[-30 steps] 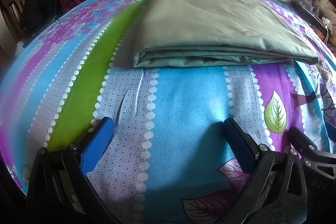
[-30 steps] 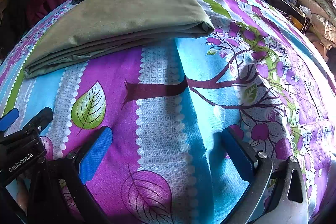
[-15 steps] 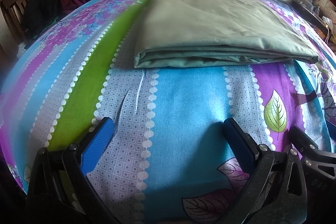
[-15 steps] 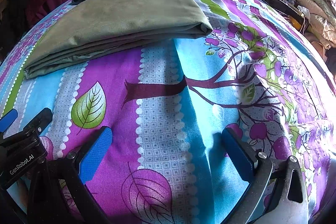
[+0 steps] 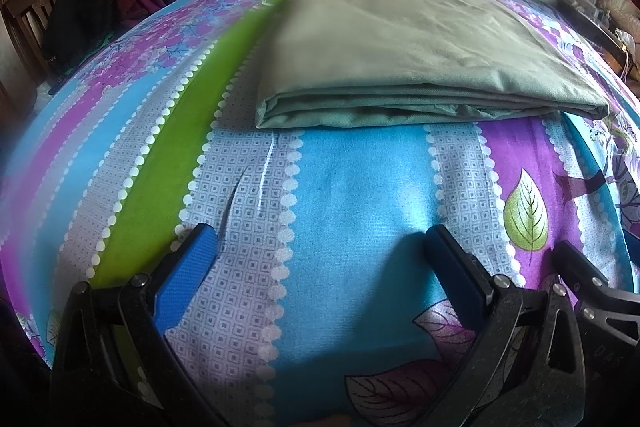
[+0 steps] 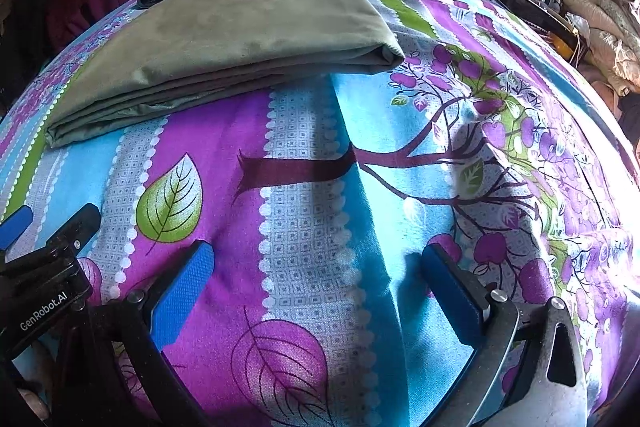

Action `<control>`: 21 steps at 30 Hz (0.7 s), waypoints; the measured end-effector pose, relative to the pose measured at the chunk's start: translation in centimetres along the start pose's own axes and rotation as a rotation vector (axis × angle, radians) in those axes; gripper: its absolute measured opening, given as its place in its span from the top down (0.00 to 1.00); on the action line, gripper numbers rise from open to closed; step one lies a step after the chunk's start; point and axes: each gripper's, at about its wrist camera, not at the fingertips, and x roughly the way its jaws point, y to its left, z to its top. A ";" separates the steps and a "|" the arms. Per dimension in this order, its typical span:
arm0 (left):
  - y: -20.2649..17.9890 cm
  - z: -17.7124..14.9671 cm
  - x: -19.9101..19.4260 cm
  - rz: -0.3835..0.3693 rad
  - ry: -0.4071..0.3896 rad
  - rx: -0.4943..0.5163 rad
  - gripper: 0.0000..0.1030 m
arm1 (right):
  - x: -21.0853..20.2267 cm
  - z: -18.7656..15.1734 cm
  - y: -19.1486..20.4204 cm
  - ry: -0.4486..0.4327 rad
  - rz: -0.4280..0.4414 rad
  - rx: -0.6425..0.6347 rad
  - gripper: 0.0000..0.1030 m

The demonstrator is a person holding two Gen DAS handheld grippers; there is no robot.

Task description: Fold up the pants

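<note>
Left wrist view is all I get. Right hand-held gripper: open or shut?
Observer: Open. The right hand-held gripper has only bedspread between its blue pads.
Operator: Touching the pants?
Observer: No. The folded pants lie beyond its fingertips, with a stretch of bare bedspread between them.
Operator: Anything beside the pants' right end?
Observer: Only the tree print on the bedspread; nothing lies on it there.
</note>
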 end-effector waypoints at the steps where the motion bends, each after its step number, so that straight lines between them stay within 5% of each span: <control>1: 0.0 0.0 0.0 0.001 0.000 0.001 0.00 | 0.0 0.0 0.0 0.000 0.001 0.001 0.00; 14: 0.3 0.5 -0.1 -0.031 0.054 0.014 0.00 | -0.6 1.5 -0.5 0.074 0.027 -0.036 0.00; 21: 0.1 0.7 -3.7 0.049 0.110 0.027 0.00 | -7.5 3.6 -0.9 -0.091 -0.016 -0.110 0.00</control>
